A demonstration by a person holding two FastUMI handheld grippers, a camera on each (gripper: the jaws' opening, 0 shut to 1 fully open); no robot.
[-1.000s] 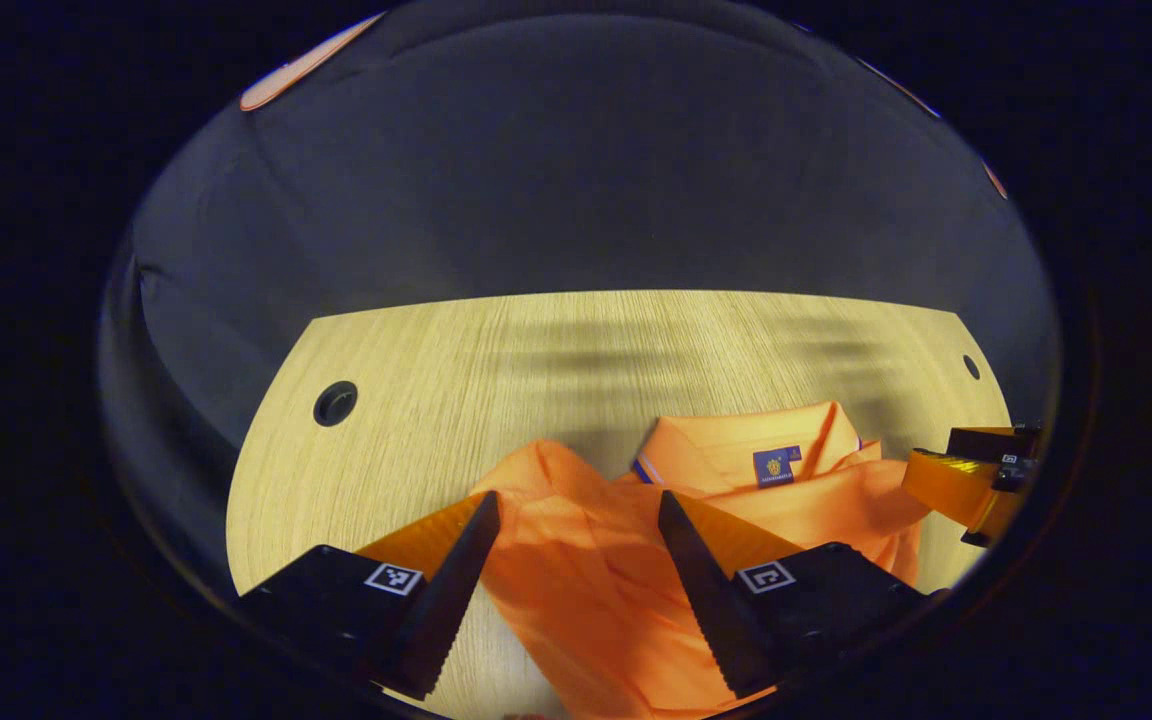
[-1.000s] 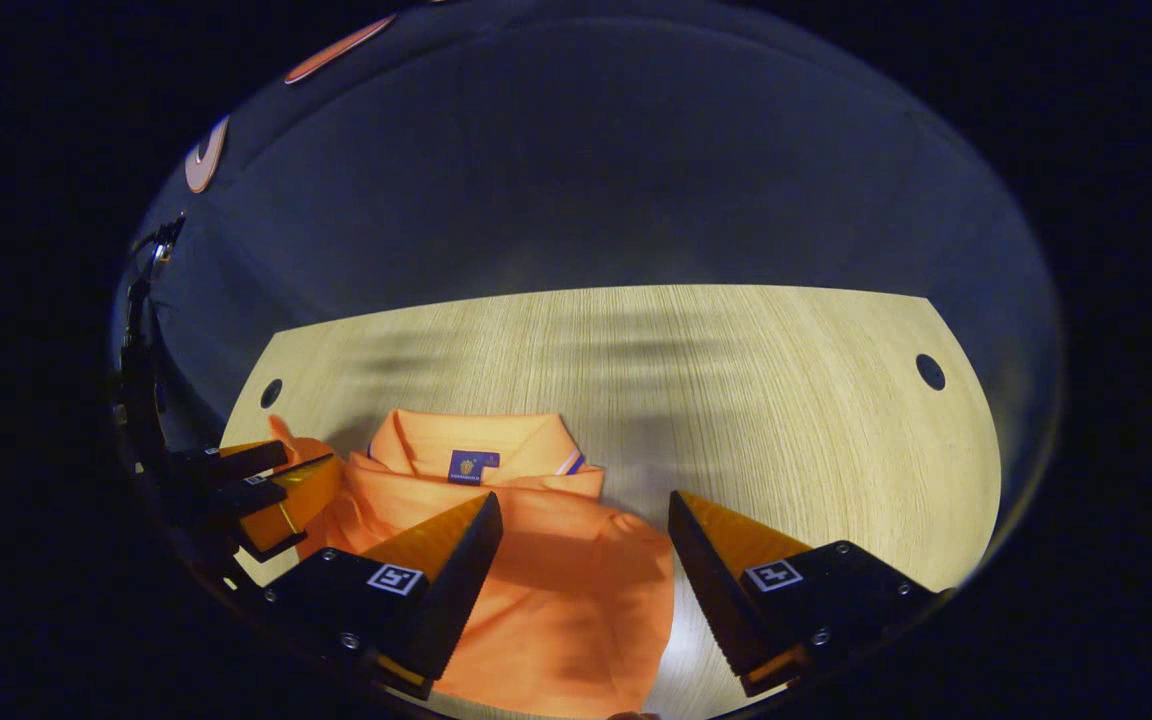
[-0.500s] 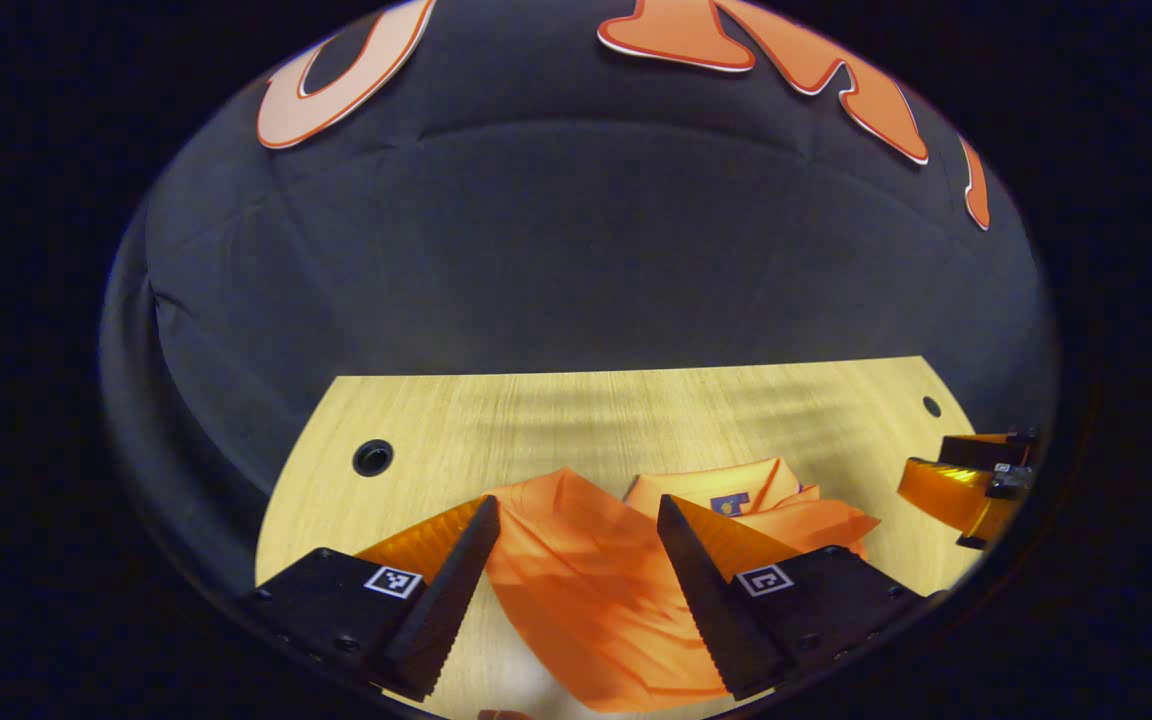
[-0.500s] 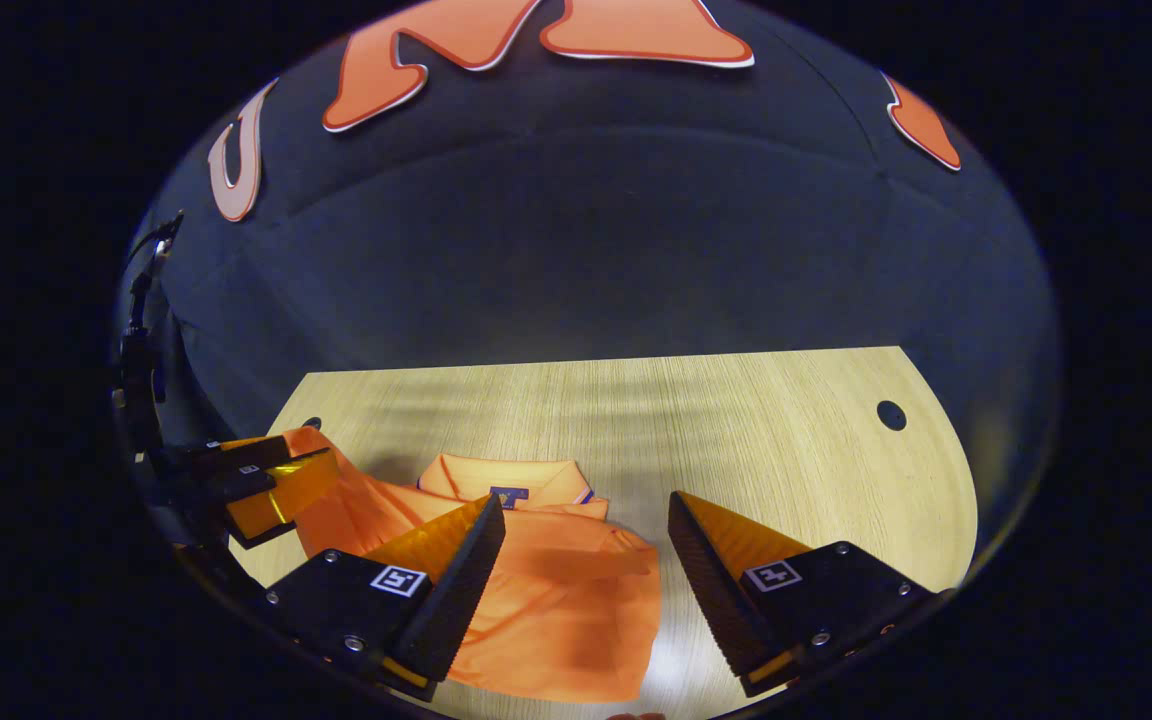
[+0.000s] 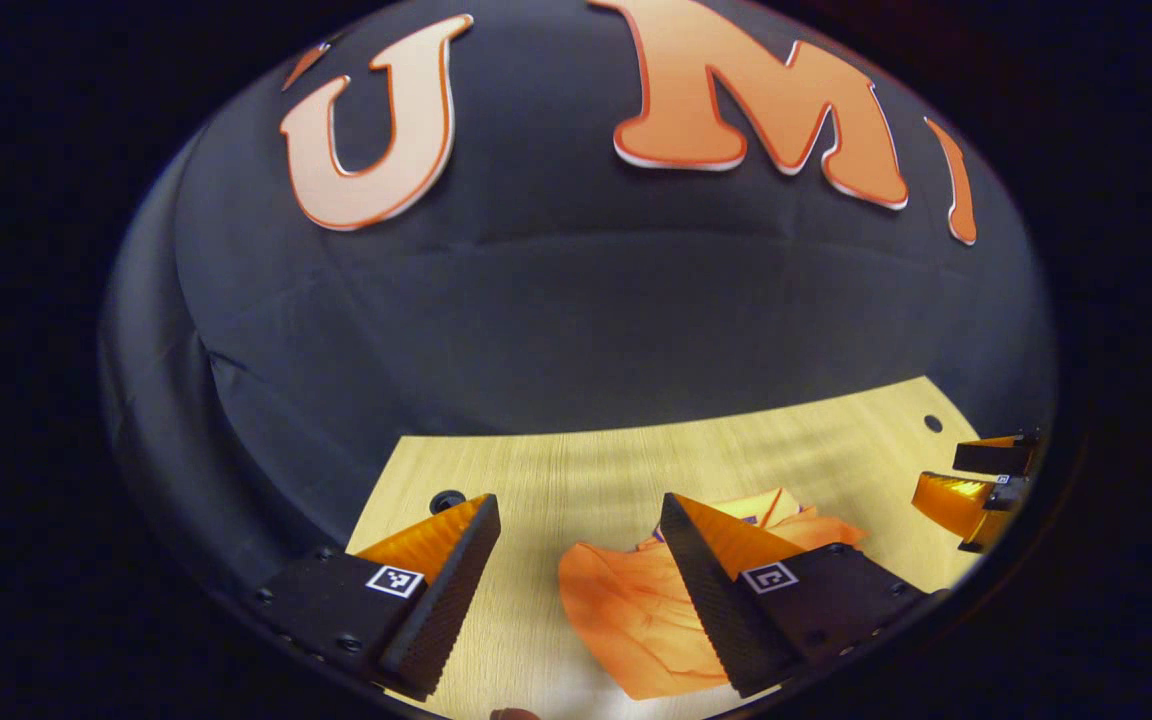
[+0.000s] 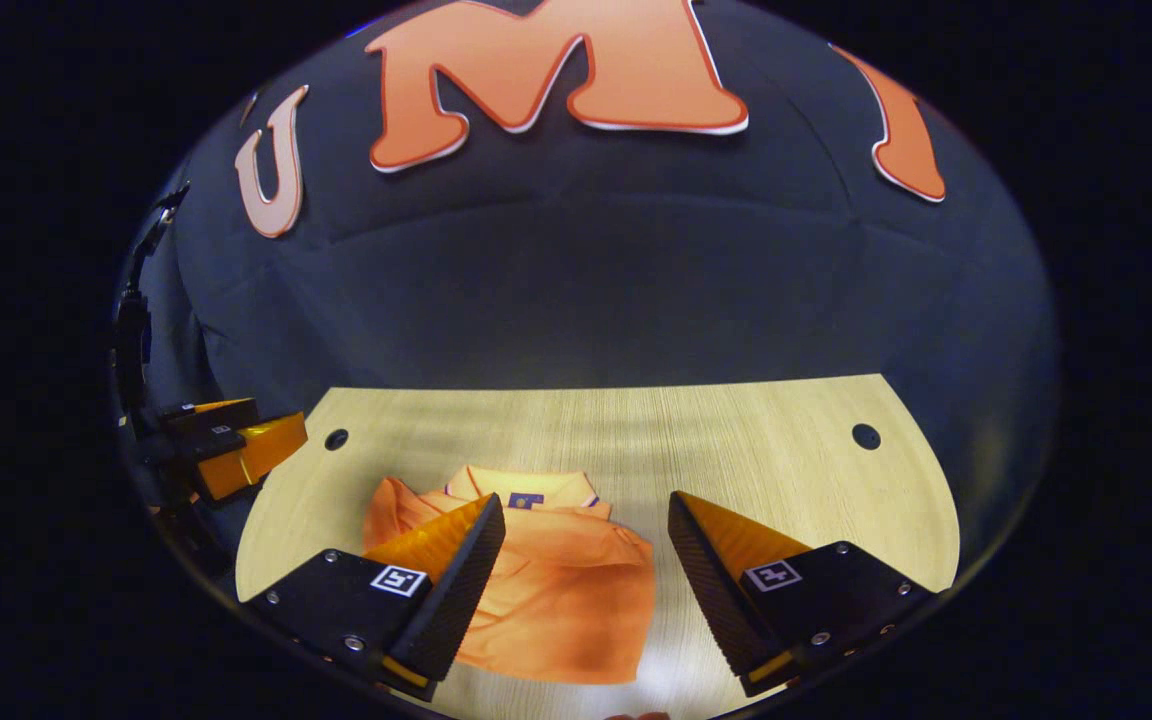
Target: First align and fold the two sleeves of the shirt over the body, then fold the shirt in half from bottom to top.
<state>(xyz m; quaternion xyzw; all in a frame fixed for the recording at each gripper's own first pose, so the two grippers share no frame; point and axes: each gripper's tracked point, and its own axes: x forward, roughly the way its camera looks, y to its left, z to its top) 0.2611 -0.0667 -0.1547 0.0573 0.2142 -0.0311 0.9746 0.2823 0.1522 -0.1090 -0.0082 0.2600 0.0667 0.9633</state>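
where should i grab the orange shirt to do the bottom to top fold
Probably at the near hem of the orange shirt, one corner per gripper, coming in low from the near table edge. The collar lies at the far end, so the straight near edge is the one to lift and carry toward it. Both the left gripper and right gripper are open and apart from the cloth.

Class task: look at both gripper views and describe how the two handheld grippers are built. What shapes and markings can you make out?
Each gripper, left and right, has two wedge-shaped fingers that taper to a point, with ridged, sawtooth inner faces. Each finger sits on a black block fixed with small screws and carries a square black-and-white marker tag.
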